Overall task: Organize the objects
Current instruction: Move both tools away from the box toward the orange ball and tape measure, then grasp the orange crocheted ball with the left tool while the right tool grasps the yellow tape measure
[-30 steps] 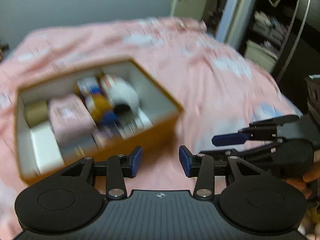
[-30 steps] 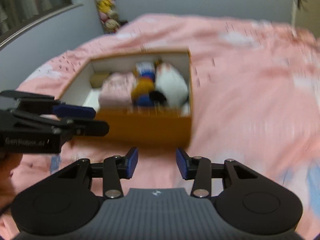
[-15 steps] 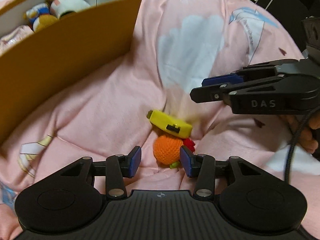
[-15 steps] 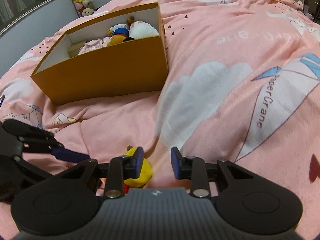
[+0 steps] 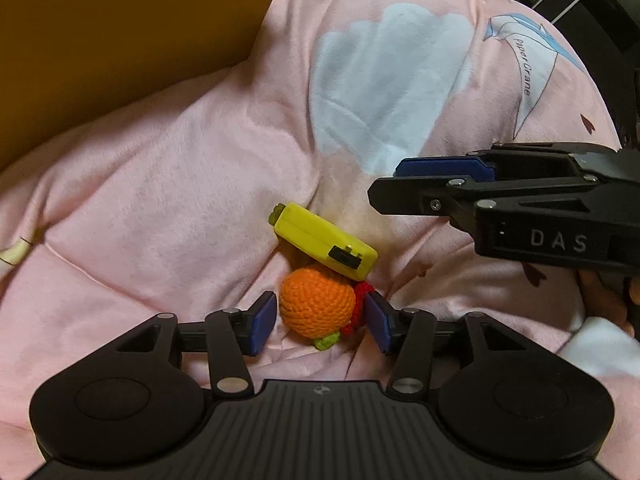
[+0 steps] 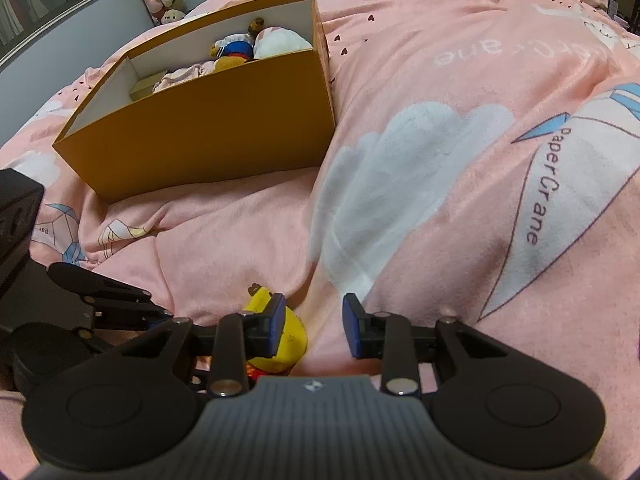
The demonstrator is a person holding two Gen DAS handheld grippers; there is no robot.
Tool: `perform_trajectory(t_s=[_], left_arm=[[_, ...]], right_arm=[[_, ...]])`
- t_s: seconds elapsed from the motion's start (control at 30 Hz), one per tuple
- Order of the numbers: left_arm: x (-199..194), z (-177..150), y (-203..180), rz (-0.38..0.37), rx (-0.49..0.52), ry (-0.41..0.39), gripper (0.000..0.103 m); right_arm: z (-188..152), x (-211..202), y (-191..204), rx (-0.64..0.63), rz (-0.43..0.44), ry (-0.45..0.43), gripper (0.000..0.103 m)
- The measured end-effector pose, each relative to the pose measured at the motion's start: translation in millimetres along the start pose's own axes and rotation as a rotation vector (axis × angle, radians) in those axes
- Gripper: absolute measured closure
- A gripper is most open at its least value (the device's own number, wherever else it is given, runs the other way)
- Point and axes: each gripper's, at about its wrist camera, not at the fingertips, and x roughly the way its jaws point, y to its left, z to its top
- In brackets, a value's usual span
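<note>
On my far left is the orange box (image 6: 208, 128). It sits on the pink blanket (image 6: 420, 92) w/ its top open. Inside I see soft toys: a white one (image 6: 282, 44), a blue & yellow one (image 6: 234, 50), plus pink stuff (image 6: 188, 74).

Next is my left gripper (image 5: 318, 326), low over the blanket, near the box's front wall. Its blue pads are apart, one on each side of the orange yarn ball (image 5: 316, 306). The left pad (image 5: 262, 328) is just beside the ball w/ a thin gap. The right pad (image 5: 378, 328) is right by the red bit (image 5: 360, 300) on the ball's side; can't tell if it touches. So the fingers are around the ball, not squeezing it. A green bit (image 5: 326, 342) sticks out under the ball.

A yellow block (image 5: 324, 242) leans on top of the ball, tilted, its far end on the blanket.

To the right is my right gripper (image 6: 314, 330). Its fingers are spread apart & hold nothing. It floats near the yellow block, not touching. In its own view the block is partly behind its left pad (image 6: 276, 326).

A white cloud print (image 5: 384, 80) & a paper crane print (image 5: 528, 60) are on the blanket past the toys.
</note>
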Motion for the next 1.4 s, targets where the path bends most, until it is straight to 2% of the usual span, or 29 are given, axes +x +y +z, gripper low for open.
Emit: perform_trajectory(t_s=[0.17,0.23,0.27,0.4,0.5,0.6,0.67,0.73,0.8,0.9,1.03,1.1,1.23,1.4], left_arm=[[-1,-4,0,-0.017,-0.023,-0.002,0.052],[-10,-8,-4,-0.008,-0.024,-0.017,0.059],[-16,-10,-7,0.004,-0.019,-0.028,0.059],[-40,-21,-13,0.074,-0.017,-0.073,0.059],[-64,-22,-10,0.156,-0.036,-0.133,0.059],[-86,-22,1,0.212,-0.099,-0.203,0.059],[-91,-19,16,0.236,-0.148,-0.219,0.059],[-92,-19,26,0.237,-0.194,-0.220,0.059],[-88,-19,31,0.224,-0.219,-0.218,0.059],[-91,-19,31,0.220,-0.211,-0.215,0.059],[-81,-16,26,0.205,-0.206,-0.204,0.059],[-79,-17,28,0.198,-0.214,-0.195,0.059],[-79,-17,31,0.190,-0.221,-0.192,0.059],[-78,-17,34,0.188,-0.230,-0.183,0.059]], right_arm=[[-1,1,1,-0.005,-0.001,0.003,0.069],[-1,0,2,-0.009,-0.001,-0.001,0.069],[-1,-2,3,-0.016,0.002,-0.005,0.069],[-2,-4,10,-0.056,0.026,-0.013,0.069],[-2,-2,16,-0.082,0.046,0.000,0.069],[-4,0,24,-0.128,0.085,0.024,0.069],[-6,5,33,-0.175,0.092,0.050,0.069],[-8,11,42,-0.226,0.100,0.091,0.065],[-10,17,51,-0.273,0.109,0.136,0.051],[-11,28,57,-0.297,0.052,0.174,0.040],[-9,39,52,-0.256,0.059,0.218,0.038],[-8,48,47,-0.209,0.086,0.258,0.038],[-5,55,40,-0.121,0.081,0.292,0.038],[-6,59,36,-0.060,0.073,0.304,0.044]])
